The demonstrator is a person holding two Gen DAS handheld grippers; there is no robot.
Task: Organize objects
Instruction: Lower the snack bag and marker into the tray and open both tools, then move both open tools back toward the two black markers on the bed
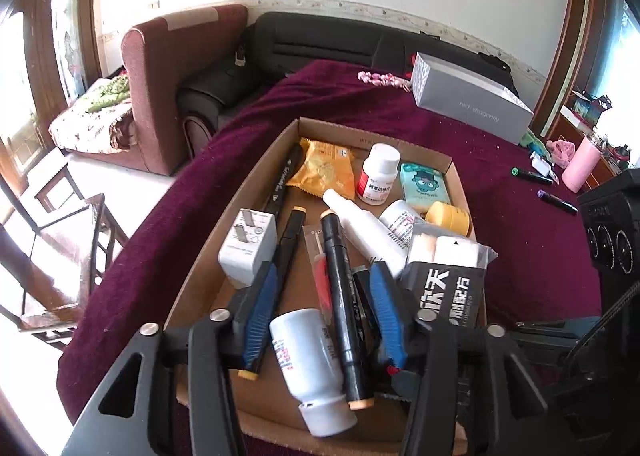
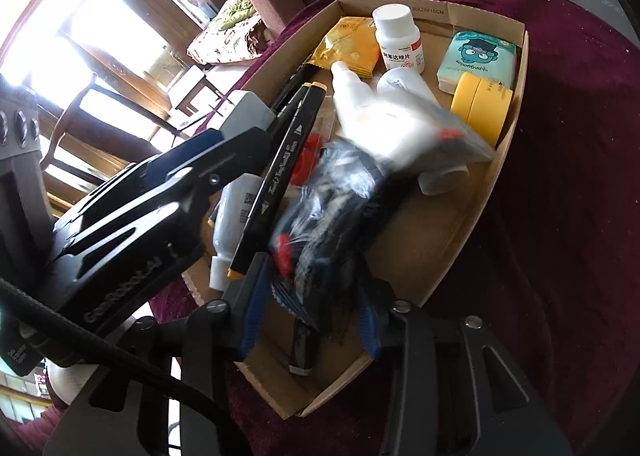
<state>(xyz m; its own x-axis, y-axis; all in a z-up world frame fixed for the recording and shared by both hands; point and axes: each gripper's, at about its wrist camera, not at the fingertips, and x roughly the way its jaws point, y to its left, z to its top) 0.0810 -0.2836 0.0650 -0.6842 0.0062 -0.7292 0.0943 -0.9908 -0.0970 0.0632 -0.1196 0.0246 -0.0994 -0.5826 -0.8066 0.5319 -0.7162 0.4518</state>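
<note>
A cardboard box (image 1: 256, 175) on the purple cloth holds several things: black markers (image 1: 340, 296), a lying white bottle (image 1: 308, 368), an upright white pill bottle (image 1: 378, 173), a white charger (image 1: 248, 246), a yellow snack pack (image 1: 324, 171), a teal tissue pack (image 1: 424, 183), yellow tape (image 1: 448, 217) and a black-and-clear packet (image 1: 448, 284). My left gripper (image 1: 324, 284) is open over the markers and the lying bottle. My right gripper (image 2: 316, 276) hangs open around the blurred black-and-clear packet (image 2: 340, 191), inside the box (image 2: 460, 223).
A grey carton (image 1: 468, 95) and pink beads (image 1: 380, 77) lie at the far side of the cloth. Two markers (image 1: 556, 201), a pink cup (image 1: 582, 163) and small items sit at the right. Sofas stand behind, a wooden chair (image 1: 60, 240) at left.
</note>
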